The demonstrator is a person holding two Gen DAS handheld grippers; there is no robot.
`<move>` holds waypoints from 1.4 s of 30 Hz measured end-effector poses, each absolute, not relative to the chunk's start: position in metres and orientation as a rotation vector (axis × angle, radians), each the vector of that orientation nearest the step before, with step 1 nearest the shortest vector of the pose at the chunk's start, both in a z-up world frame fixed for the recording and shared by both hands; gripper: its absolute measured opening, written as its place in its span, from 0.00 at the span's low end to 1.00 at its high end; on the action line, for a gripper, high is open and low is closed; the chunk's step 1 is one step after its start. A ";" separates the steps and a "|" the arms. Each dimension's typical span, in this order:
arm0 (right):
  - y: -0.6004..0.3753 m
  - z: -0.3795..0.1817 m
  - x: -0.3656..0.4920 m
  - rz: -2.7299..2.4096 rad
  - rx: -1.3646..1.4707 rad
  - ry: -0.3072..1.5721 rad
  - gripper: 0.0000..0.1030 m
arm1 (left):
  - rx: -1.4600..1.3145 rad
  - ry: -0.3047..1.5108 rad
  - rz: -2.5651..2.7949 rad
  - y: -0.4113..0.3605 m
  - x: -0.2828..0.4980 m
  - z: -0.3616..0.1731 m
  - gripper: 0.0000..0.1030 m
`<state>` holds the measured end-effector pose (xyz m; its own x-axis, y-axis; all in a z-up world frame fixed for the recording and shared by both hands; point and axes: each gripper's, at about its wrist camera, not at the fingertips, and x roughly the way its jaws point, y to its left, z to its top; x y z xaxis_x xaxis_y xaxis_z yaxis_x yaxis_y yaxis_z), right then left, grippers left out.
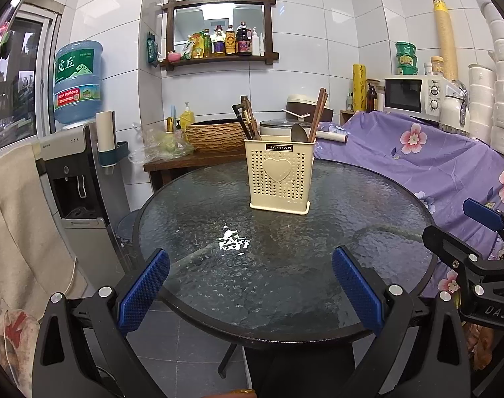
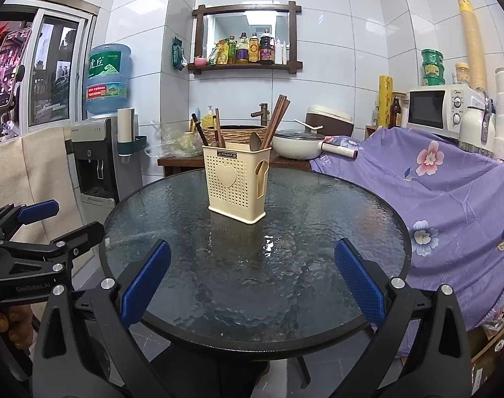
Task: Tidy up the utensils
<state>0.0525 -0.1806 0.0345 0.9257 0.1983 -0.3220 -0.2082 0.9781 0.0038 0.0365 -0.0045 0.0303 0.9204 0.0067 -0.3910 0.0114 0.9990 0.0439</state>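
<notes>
A: Utensil holder [image 1: 279, 175] — where is it listed?
B: It is recorded upright on the round glass table [image 1: 285, 292], toward the far side, well apart from both tongs.

A: Largest item first?
B: The table is entered first, then the cream holder with a heart on its front.

A: Contents?
B: Brown chopsticks [image 1: 319, 112], a spoon [image 1: 299, 132] and dark-handled utensils [image 1: 245, 121] are noted standing inside.

A: Tongs?
B: The left gripper [image 1: 250, 293] is logged with jaws spread wide, nothing held. The right gripper [image 2: 252, 287] is entered likewise, spread and empty, above the near rim.
</notes>
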 end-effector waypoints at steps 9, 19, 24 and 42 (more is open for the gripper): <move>-0.181 0.033 0.053 0.208 -0.032 0.335 0.94 | 0.027 0.406 -0.001 -0.004 0.035 0.030 0.94; -0.181 0.032 0.054 0.210 -0.033 0.338 0.94 | 0.013 0.424 -0.005 -0.002 0.038 0.030 0.94; -0.180 0.030 0.054 0.211 -0.035 0.342 0.94 | -0.012 0.414 -0.005 0.003 0.037 0.030 0.94; -0.179 0.029 0.056 0.217 -0.040 0.352 0.94 | 0.004 0.428 0.035 0.003 0.039 0.031 0.94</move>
